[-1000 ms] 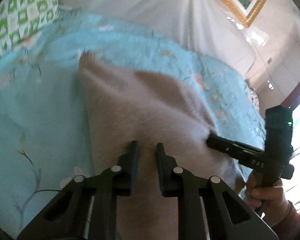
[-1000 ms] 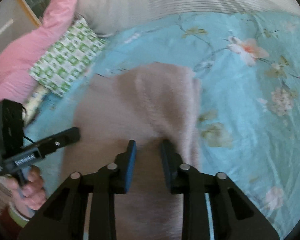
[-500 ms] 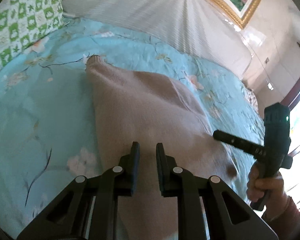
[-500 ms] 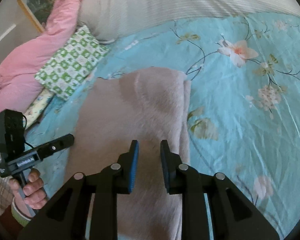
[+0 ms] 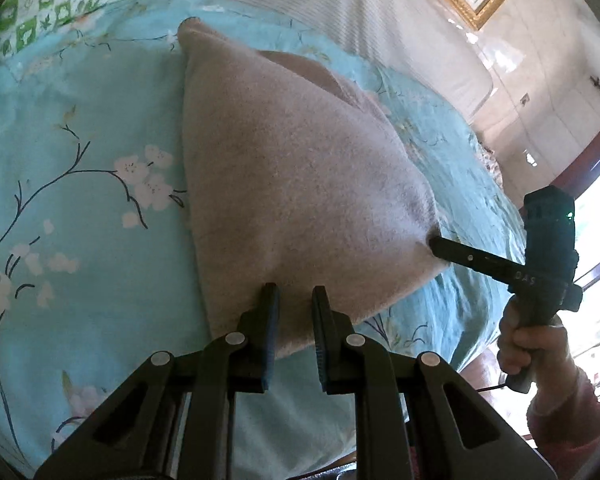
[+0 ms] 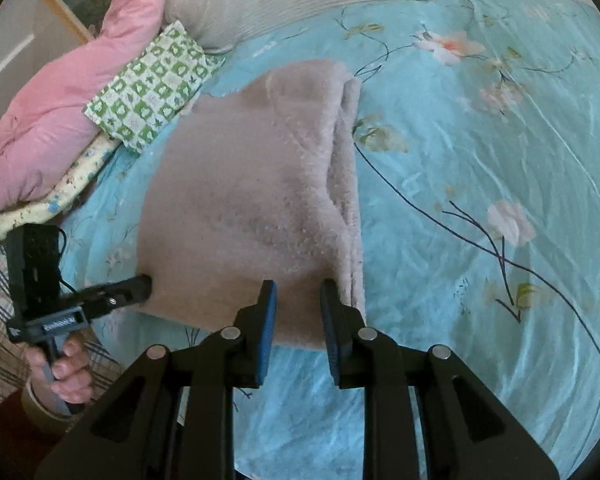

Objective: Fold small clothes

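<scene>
A fuzzy beige garment (image 5: 300, 184) lies on the light blue floral bedsheet, its near edge lifted. My left gripper (image 5: 295, 300) is shut on that near edge, which passes between its fingers. My right gripper (image 6: 297, 294) is shut on the near edge at the garment's other corner (image 6: 255, 220). The garment's right side shows stacked folded layers (image 6: 348, 184) in the right wrist view. Each gripper also shows in the other's view: the right one (image 5: 440, 246) and the left one (image 6: 139, 284), both pinching the garment's edge.
The blue floral sheet (image 6: 480, 200) spreads to the right. A green checked cloth (image 6: 151, 88) and a pink quilt (image 6: 47, 108) lie at the far left. A striped pillow (image 5: 340, 8) is at the back. A person's hands (image 5: 528, 344) hold the grippers.
Both grippers have pulled back toward the near side of the bed with the garment's edge, lifting and stretching it. More sheet shows beneath the near edge.
</scene>
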Demonstrator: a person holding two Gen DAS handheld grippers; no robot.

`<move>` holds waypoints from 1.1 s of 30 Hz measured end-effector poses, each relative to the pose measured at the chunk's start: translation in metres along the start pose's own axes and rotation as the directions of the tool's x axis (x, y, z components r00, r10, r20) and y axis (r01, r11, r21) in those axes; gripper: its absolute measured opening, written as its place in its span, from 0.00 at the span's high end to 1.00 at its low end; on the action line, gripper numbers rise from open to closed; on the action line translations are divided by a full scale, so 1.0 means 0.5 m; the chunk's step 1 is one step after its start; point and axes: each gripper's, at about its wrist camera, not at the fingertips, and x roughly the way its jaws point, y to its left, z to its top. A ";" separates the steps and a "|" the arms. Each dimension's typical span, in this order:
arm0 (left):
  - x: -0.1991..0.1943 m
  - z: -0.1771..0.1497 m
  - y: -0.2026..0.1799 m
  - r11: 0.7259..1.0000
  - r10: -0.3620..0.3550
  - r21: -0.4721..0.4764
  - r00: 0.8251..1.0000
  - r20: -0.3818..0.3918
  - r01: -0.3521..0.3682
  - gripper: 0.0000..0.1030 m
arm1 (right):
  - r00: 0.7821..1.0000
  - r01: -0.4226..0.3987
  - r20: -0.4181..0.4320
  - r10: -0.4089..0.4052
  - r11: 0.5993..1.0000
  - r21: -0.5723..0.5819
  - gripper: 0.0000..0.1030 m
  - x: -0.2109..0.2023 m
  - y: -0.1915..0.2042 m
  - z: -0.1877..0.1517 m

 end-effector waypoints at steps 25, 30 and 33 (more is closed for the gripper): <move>-0.078 -0.049 -0.033 0.995 0.098 0.014 0.995 0.029 -0.098 0.52 | 0.998 -0.031 0.063 0.031 1.000 0.005 0.67 -0.072 0.052 -0.037; -0.093 -0.081 -0.043 0.991 0.131 0.002 0.990 0.046 -0.131 0.45 | 0.998 -0.001 0.060 0.003 1.000 -0.031 0.53 -0.078 0.068 -0.069; -0.096 -0.095 -0.044 0.988 0.152 0.004 0.987 0.055 -0.153 0.43 | 0.998 0.031 0.064 -0.027 0.997 -0.068 0.49 -0.084 0.076 -0.088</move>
